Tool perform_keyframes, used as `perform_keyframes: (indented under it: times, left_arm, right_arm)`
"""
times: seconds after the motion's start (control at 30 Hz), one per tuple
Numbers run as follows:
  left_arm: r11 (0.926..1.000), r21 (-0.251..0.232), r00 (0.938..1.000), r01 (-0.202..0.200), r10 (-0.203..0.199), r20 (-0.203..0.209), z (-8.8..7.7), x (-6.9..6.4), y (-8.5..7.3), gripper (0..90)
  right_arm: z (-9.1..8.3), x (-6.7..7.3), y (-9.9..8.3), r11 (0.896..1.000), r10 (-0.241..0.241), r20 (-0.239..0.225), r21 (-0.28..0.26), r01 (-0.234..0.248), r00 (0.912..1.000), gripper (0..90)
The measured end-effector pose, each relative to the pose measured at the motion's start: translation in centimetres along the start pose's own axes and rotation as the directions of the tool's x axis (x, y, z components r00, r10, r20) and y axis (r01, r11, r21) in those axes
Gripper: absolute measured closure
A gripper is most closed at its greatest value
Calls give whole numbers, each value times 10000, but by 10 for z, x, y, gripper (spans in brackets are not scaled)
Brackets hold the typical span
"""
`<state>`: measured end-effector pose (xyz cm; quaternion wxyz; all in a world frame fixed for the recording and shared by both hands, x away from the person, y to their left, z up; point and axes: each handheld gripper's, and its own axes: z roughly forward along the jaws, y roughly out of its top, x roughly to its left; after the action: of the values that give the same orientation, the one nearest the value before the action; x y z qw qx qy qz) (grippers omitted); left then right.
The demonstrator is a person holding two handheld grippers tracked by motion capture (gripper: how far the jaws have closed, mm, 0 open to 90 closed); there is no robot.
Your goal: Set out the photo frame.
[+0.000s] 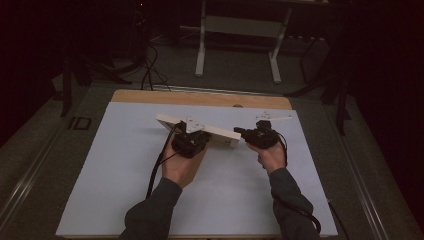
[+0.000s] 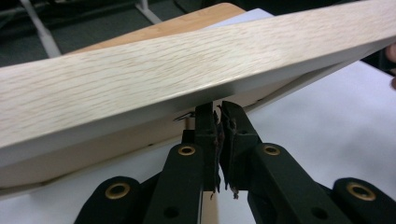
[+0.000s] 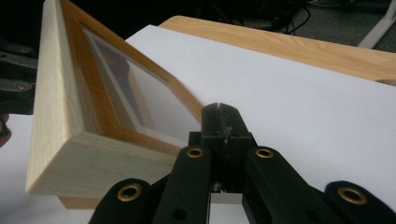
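A light wooden picture frame [image 1: 215, 131] is held tilted above the white sheet, its long edge running from upper left to lower right. Its pale side [image 2: 140, 79] crosses the left gripper view. My left gripper [image 2: 217, 114] is under the frame, shut on a thin brown stand [image 1: 198, 162] at the frame's back. In the high view the left gripper [image 1: 194, 140] sits below the frame's middle. My right gripper [image 3: 219, 109] is shut with nothing between its jaws, its tip at the inner lip of the frame [image 3: 51, 116] near a corner. There the glass front [image 3: 140, 100] faces it. The right gripper [image 1: 241, 132] meets the frame's right end.
A white sheet [image 1: 125, 165] covers most of the wooden table [image 1: 150, 96], whose bare strip shows at the far edge. Beyond it stand a white table base [image 1: 202, 45] and cables on a dark floor. Both forearms come in from the bottom.
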<state>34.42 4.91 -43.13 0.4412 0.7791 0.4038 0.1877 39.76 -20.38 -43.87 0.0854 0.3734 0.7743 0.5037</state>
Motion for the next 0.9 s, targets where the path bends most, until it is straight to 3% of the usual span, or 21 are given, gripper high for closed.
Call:
perform_keyframes:
  times: [0.37, 0.47, 0.73, 0.9]
  left_arm:
    - [10000, 81, 10000, -53, 53, -4, 2, 1, 0, 862]
    - [10000, 71, 10000, -46, 46, 12, 2, 1, 0, 862]
    - [9999, 116, 9999, -24, 23, 105, 2, 2, 1, 862]
    - [9999, 126, 9999, -3, 1, 134, 2, 4, 1, 862]
  right_arm:
    - [-1, 10, -2, 9993, -329, -341, 186, 336, 9989, 900]
    - [0, 10, -3, 9981, -499, -183, 360, 505, 9986, 900]
    - [4, 1, -8, 9982, -99, -277, 595, 115, 9996, 900]
    - [5, 2, -8, 9978, -164, -283, 639, 182, 9995, 900]
